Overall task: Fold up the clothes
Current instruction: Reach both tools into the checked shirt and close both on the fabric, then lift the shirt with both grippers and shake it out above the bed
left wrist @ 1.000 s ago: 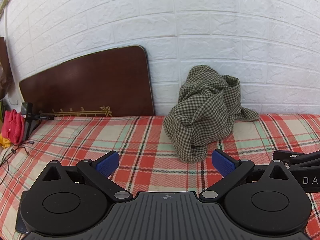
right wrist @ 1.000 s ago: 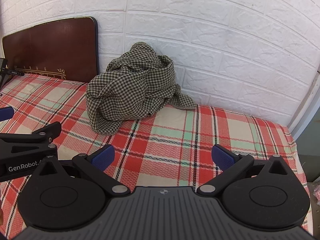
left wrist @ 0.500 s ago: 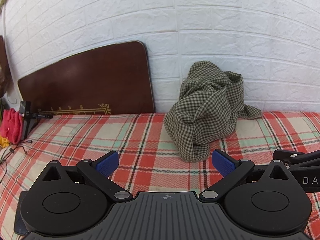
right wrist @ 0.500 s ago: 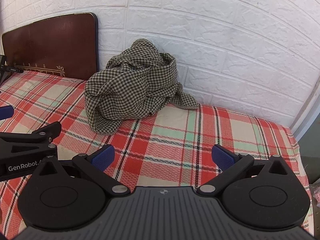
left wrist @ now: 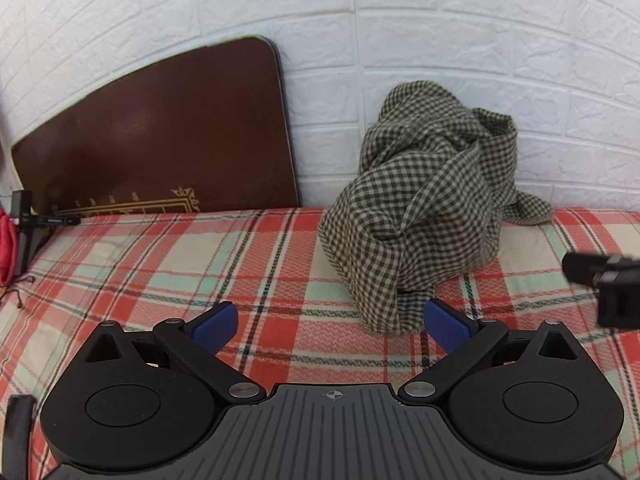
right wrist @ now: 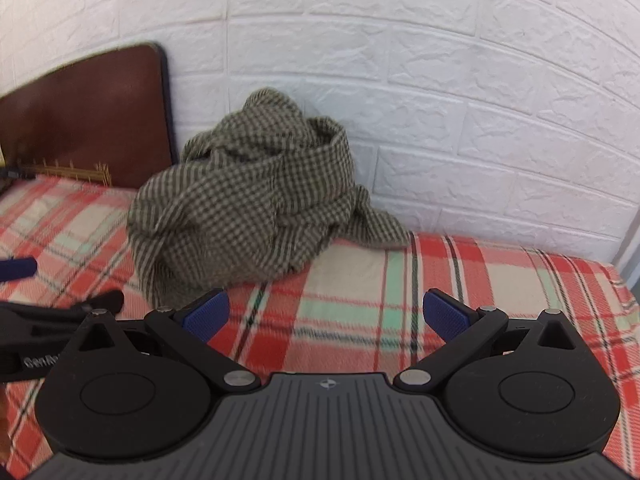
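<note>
While checked garment is lying crumpled against white brick wall at far edge of bed, left tongs are hovering just short of its near hem, blue pads wide apart, gripping nothing. Right tongs are hovering near garment's right side, pads likewise spread, nothing between them. Red-green plaid sheet is covering bed. Brown board with gold trim is leaning on wall left of garment.
</note>
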